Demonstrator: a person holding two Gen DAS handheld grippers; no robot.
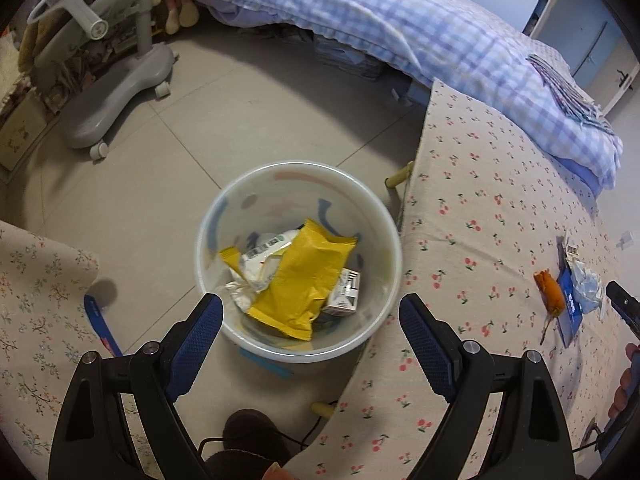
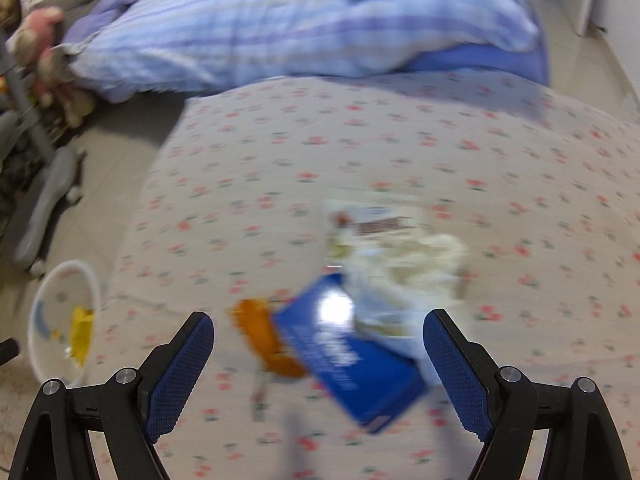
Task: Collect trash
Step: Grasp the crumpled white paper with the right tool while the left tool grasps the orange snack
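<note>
A white round bin (image 1: 224, 208) stands on the floor beside the cherry-print table; inside lie a yellow wrapper (image 1: 300, 280), a white wrapper and a small carton (image 1: 344, 292). My left gripper (image 1: 310, 308) hangs open above the bin, nothing between its fingers. On the table lies a trash pile: an orange piece on a stick (image 2: 266, 336), a blue packet (image 2: 352, 364) and crumpled white paper (image 2: 404, 268). My right gripper (image 2: 318, 328) is open over that pile, its view blurred. The same pile shows in the left wrist view, orange piece (image 1: 550, 292) beside blue packet (image 1: 570, 304).
A bed with a blue checked quilt (image 1: 400, 24) runs behind the table. A grey wheeled chair base (image 1: 120, 92) stands on the tiled floor at left. Another flower-print cloth (image 1: 36, 280) covers a surface at lower left. The bin (image 2: 60, 312) shows left of the table.
</note>
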